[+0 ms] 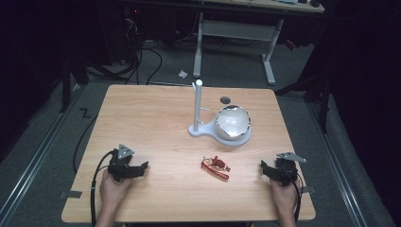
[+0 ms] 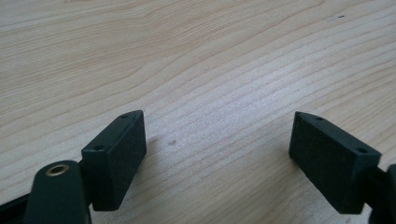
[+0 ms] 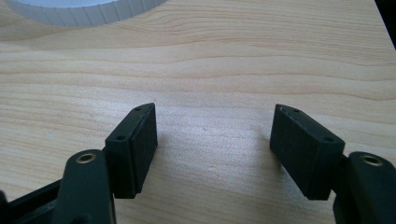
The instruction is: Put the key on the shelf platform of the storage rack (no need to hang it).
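A small red and gold object lies on the wooden table, between the two hands. Behind it stands a white stand with an upright post, and a shiny round bowl rests on its base. My left gripper sits at the front left, jaws open over bare wood. At the front right my right gripper is open too, nothing between its jaws. The white base's ribbed rim shows at the top of the right gripper view.
A small dark round spot marks the table behind the bowl. Beyond the table are cables on the floor and another desk's legs. Wide bare wood lies at the left and centre.
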{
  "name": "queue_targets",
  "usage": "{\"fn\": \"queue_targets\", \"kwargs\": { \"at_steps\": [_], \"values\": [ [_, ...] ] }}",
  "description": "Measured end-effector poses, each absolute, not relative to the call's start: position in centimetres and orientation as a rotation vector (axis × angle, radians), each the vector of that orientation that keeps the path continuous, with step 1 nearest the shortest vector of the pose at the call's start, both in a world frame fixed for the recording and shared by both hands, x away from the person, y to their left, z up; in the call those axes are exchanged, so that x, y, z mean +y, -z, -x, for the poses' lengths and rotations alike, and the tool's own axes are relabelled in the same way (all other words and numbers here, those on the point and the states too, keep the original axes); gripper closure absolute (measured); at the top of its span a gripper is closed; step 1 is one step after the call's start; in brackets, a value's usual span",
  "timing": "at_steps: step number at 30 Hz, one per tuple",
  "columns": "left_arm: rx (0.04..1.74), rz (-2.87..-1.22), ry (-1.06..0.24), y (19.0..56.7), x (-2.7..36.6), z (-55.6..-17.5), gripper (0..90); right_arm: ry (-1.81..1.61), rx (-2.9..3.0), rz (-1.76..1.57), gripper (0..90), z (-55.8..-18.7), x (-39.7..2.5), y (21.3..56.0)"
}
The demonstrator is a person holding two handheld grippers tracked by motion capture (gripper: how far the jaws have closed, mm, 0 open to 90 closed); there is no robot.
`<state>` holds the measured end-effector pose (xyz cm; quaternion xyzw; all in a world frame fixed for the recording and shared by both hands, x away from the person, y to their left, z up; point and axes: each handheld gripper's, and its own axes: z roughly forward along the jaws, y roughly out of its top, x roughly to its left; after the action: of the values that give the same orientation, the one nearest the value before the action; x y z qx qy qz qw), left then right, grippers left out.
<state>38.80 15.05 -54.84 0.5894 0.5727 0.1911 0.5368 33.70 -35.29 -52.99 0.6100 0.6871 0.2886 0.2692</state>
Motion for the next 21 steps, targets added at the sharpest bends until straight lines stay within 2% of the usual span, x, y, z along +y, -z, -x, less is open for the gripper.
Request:
{"fn": "queue_targets", "kwargs": {
  "at_steps": [21],
  "values": [
    [1.367, -1.399, -0.454, 54.81, 15.1, -38.77, 19.6, -0.776, 1.863, -1.643, 29.2, -33.67, -35.2, 52.98]
  ]
}}
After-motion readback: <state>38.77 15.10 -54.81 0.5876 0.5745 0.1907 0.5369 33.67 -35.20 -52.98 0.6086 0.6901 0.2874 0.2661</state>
